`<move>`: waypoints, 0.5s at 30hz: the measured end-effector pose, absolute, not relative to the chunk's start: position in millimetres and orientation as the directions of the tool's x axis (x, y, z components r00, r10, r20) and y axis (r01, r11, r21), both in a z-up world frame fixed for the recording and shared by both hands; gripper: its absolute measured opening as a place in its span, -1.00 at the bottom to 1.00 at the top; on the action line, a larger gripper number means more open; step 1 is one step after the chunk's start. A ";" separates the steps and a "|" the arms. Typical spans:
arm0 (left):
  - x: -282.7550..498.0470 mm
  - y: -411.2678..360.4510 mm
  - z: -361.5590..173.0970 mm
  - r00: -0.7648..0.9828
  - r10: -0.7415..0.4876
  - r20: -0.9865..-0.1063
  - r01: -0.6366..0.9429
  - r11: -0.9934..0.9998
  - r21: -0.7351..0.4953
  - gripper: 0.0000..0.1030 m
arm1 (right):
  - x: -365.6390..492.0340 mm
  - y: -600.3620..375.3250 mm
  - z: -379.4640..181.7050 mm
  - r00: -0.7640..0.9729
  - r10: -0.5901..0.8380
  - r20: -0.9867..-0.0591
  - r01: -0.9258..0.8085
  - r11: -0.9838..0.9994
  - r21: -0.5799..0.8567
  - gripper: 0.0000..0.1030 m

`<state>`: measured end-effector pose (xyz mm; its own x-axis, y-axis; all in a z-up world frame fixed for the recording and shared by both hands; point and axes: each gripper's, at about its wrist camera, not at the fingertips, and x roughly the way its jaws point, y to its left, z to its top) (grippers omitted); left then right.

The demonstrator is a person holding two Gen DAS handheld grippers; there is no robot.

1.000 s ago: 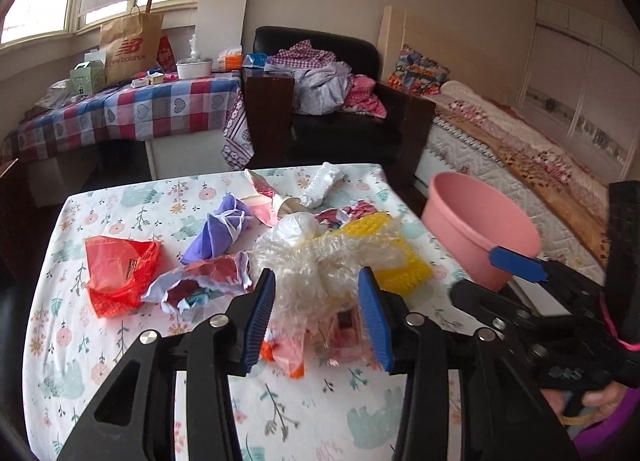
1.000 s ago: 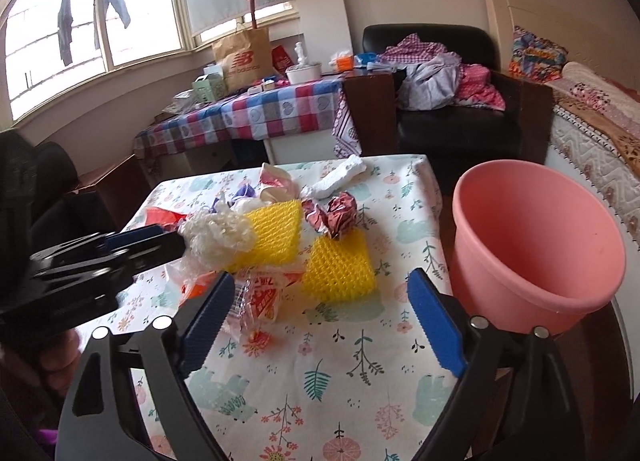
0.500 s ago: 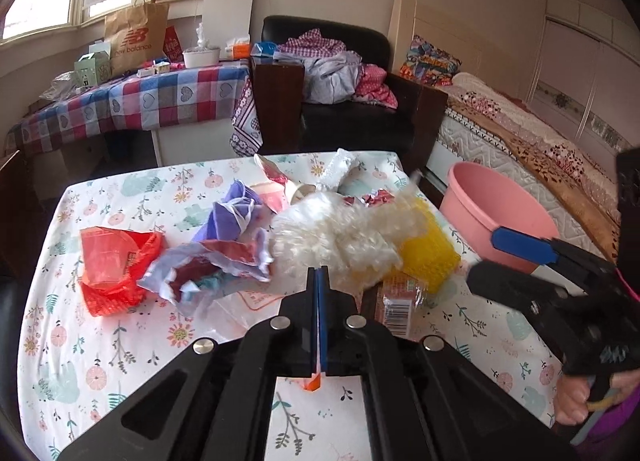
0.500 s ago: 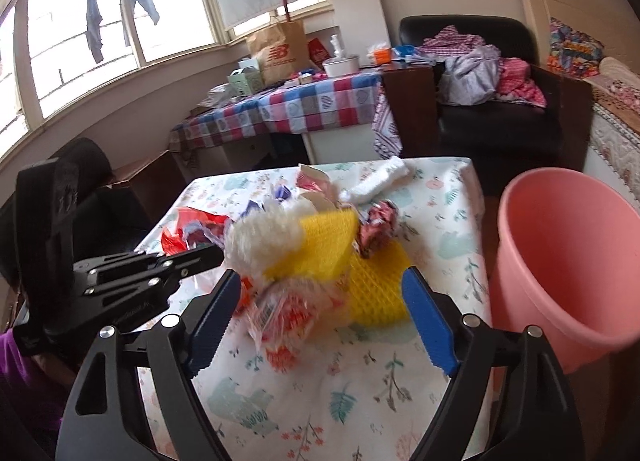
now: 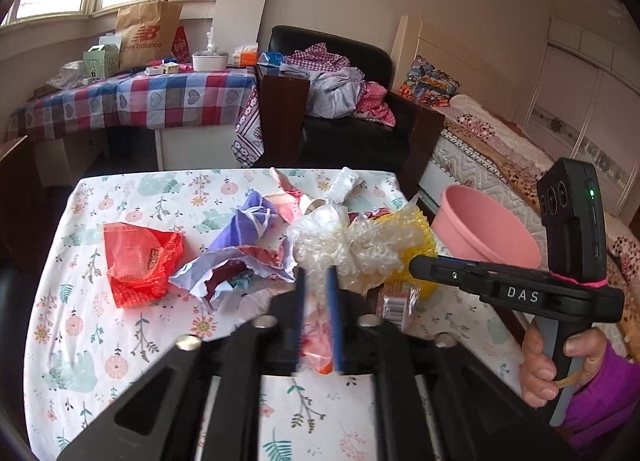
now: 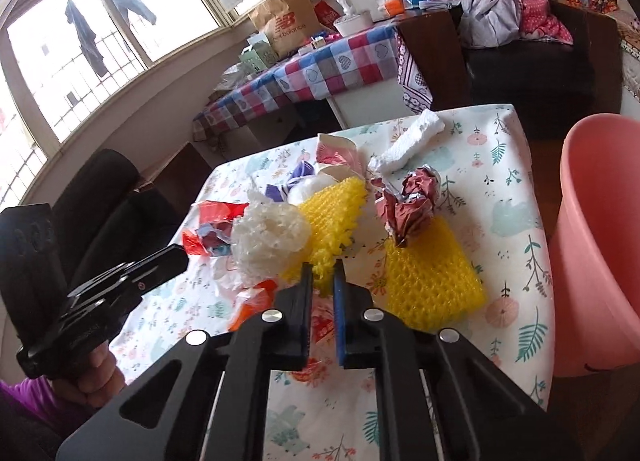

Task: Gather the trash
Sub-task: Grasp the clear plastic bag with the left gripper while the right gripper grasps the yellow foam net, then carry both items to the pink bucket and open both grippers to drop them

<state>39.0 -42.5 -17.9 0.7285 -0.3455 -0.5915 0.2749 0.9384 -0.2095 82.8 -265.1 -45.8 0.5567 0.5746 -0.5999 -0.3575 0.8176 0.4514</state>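
Observation:
Trash lies heaped on the floral table (image 5: 120, 361): a red bag (image 5: 136, 257), purple wrappers (image 5: 248, 225), a white foam net (image 5: 340, 245), and yellow foam nets (image 6: 332, 217). My left gripper (image 5: 316, 273) is at the near edge of the heap. Its jaws are opening, with a clear pink-orange wrapper (image 5: 316, 337) loose between them. My right gripper (image 6: 323, 269) is closing, and its narrow jaws pinch the fringe of the yellow foam net. A second yellow net (image 6: 428, 281) and crumpled maroon foil (image 6: 412, 201) lie to its right. The pink bucket (image 6: 600, 221) stands past the table's right edge.
A rolled white tissue (image 6: 412, 141) lies near the table's far edge. Beyond stand a checked-cloth table (image 5: 140, 97), a black armchair (image 5: 344, 133) piled with clothes, and a bed (image 5: 500, 149) on the right. A black chair (image 6: 104, 197) sits to the table's left.
The left jaws closed fully on the wrapper, then parted again. The right jaws went from wide to nearly closed at the yellow net. Both grippers pushed in toward the heap.

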 end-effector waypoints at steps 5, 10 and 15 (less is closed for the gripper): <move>35.9 -62.3 -5.6 0.707 -0.421 -0.568 0.346 0.907 -0.242 -0.29 | 69.0 -269.8 -33.6 0.569 0.596 -0.567 -0.376 0.802 0.465 -0.81; 37.3 -99.7 3.1 0.735 -0.388 -0.556 0.376 0.916 -0.141 -0.24 | 62.2 -263.6 -28.5 0.558 0.603 -0.570 -0.408 0.798 0.444 -0.81; 56.7 -104.4 0.5 0.740 -0.329 -0.586 0.298 0.942 -0.153 -0.28 | 61.9 -262.5 -31.3 0.546 0.615 -0.569 -0.413 0.788 0.456 -0.82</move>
